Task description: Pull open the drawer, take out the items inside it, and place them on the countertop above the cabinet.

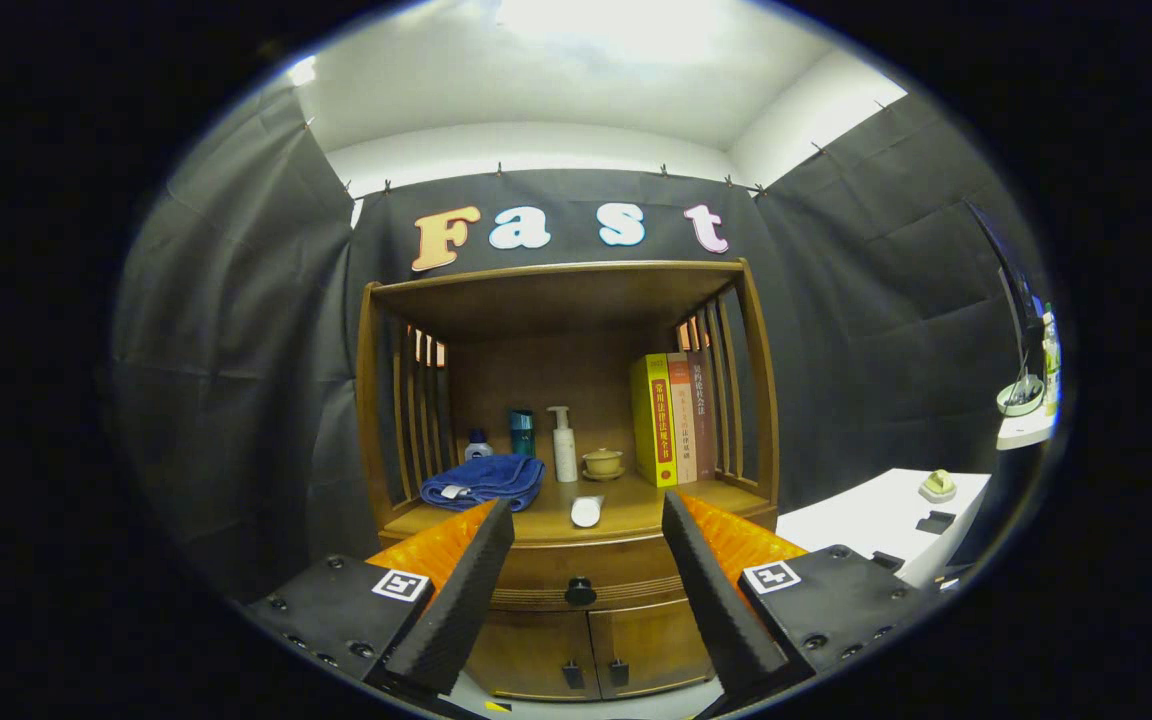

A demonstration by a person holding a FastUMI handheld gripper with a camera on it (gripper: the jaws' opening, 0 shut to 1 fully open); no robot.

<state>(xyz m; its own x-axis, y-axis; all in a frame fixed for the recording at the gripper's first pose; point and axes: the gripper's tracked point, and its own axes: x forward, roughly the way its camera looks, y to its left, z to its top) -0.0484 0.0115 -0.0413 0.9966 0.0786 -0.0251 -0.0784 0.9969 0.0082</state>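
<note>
A wooden cabinet (556, 540) with a roofed shelf stands ahead of me. Its drawer (536, 585) is closed, with a dark round knob (580, 592) that shows between my fingers, some way beyond them. My gripper (586, 520) is open and holds nothing. On the countertop (626, 512) lie a folded blue towel (484, 481) and a small white object (586, 512), with a white pump bottle (564, 445), a teal cup (522, 432), a small bottle (477, 445), a yellow lidded cup (603, 463) and three upright books (673, 418) behind them.
Below the drawer are two closed cabinet doors (591, 650) with dark handles. To the right stands a white table (876, 520) with small objects on it, and a monitor (1011, 290) above it. Black cloth walls surround the cabinet.
</note>
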